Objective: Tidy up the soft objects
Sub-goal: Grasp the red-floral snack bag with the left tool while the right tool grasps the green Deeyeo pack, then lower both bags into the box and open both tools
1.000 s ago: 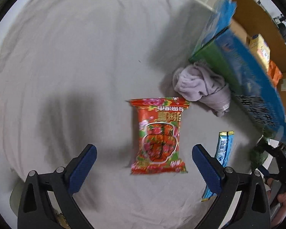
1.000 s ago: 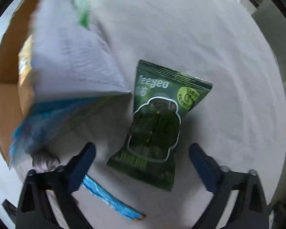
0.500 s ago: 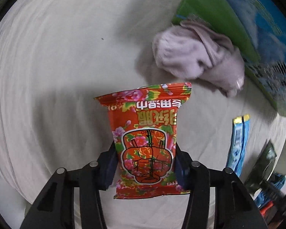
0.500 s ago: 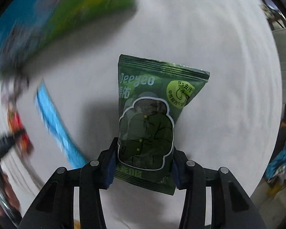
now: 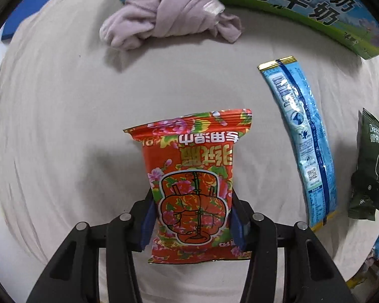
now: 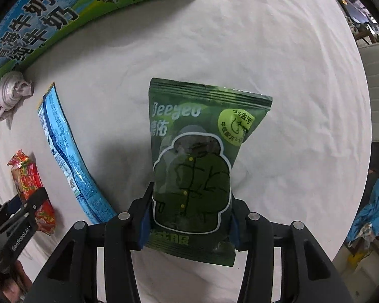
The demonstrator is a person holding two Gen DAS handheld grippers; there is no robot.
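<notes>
1. Fingers of the left gripper (image 5: 192,217) have just closed and now pinch the red packet (image 5: 193,181) above the white sheet (image 5: 63,126).
2. Right gripper (image 6: 188,217) has likewise closed, pinching the green packet (image 6: 194,166).
3. Blue sachet (image 5: 303,141) lies between both packets; the lilac cloth (image 5: 169,17) touches the milk carton (image 5: 303,7).

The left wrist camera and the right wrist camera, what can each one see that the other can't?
Only the left wrist view shows the red packet's whole front, clamped in the left hand-held gripper, and a blue pad at the cloth's far edge.

Only the right wrist view shows the green packet's whole front, clamped in the right hand-held gripper, and the cows on the milk box.

Both show the two packets, the long blue sachet between them, the lilac cloth bundle, the milk box and the white sheet.
</notes>
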